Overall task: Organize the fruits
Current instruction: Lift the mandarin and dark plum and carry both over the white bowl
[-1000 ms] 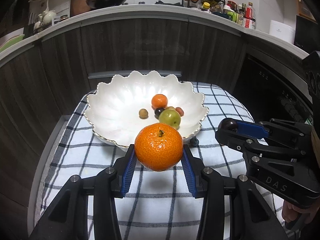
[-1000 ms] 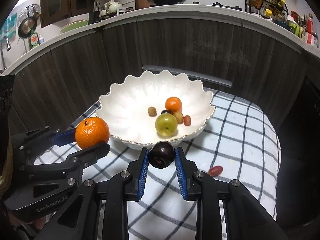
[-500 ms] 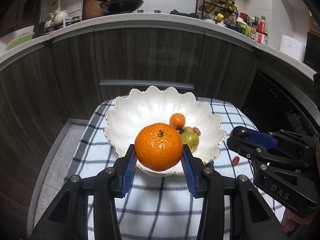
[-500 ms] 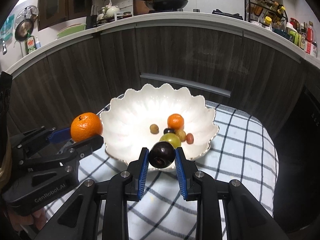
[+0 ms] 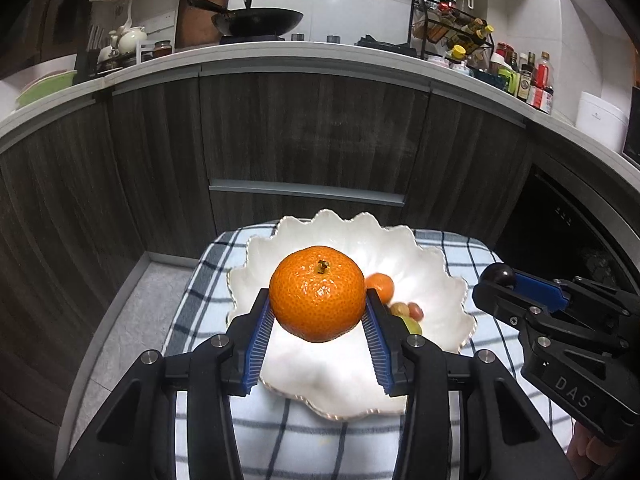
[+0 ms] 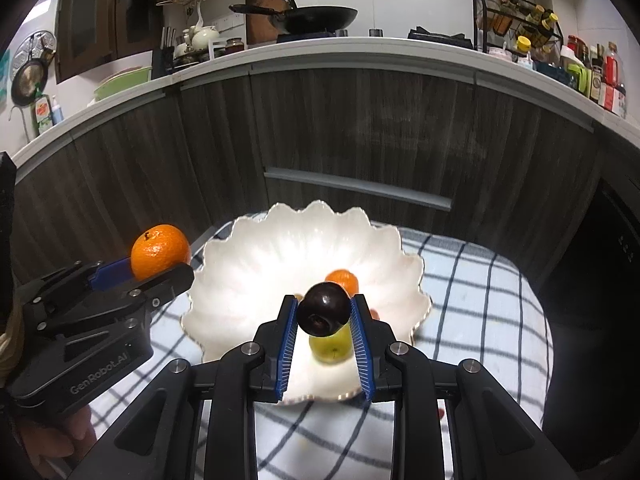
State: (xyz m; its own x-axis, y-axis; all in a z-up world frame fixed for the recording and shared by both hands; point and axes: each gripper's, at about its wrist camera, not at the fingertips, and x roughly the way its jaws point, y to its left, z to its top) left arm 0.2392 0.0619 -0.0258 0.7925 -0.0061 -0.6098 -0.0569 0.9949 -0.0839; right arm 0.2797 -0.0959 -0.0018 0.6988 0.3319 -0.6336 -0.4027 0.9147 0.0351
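Observation:
My left gripper (image 5: 318, 322) is shut on a large orange mandarin (image 5: 318, 292) and holds it above the white scalloped bowl (image 5: 436, 280). My right gripper (image 6: 323, 322) is shut on a dark plum (image 6: 323, 309), also over the bowl (image 6: 256, 280). Inside the bowl lie a small mandarin (image 5: 382, 285), a green fruit (image 6: 330, 346) and small reddish fruits (image 5: 414, 311), partly hidden behind the held fruit. In the right wrist view the left gripper with its mandarin (image 6: 160, 252) hangs at the bowl's left rim. The right gripper with the plum (image 5: 498, 276) shows at the right of the left wrist view.
The bowl stands on a small table under a blue-and-white checked cloth (image 6: 480, 288). Dark wooden cabinets (image 5: 312, 132) rise just behind it, under a white counter (image 5: 280, 58) with a wok, bottles and dishes. Grey floor (image 5: 132, 304) lies to the left.
Both grippers have risen and moved forward with their fruit, from in front of the bowl to above it. The bowl now sits lower in both views.

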